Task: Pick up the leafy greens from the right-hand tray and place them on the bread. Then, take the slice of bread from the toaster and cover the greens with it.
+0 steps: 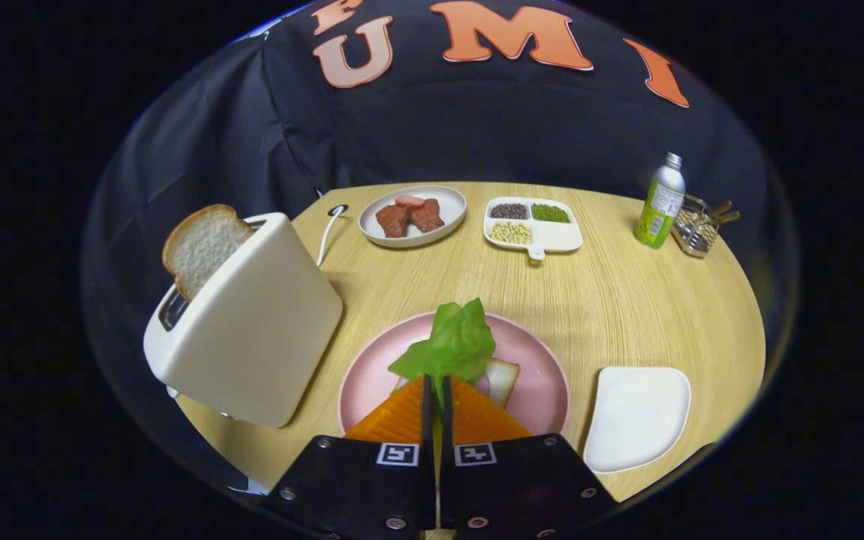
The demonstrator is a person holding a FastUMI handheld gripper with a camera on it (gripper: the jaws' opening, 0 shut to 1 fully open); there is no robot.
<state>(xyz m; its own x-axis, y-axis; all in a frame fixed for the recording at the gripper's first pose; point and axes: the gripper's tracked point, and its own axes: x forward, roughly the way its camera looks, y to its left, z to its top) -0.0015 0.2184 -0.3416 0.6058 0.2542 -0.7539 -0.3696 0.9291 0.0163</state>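
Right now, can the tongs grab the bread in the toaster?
Probably not yet. The tongs are shut on the greens over the pink plate. The toaster bread sticks up with nothing covering it, off to the left.

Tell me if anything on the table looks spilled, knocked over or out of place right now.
Nothing stands out. The toaster stands with its bread slice sticking up, the bottle is upright, and the plates look tidy. The hand-held gripper is shut on the leafy greens over the pink plate.

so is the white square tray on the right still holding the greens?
No, the white square tray is bare; the closed gripper pinches the leafy greens.
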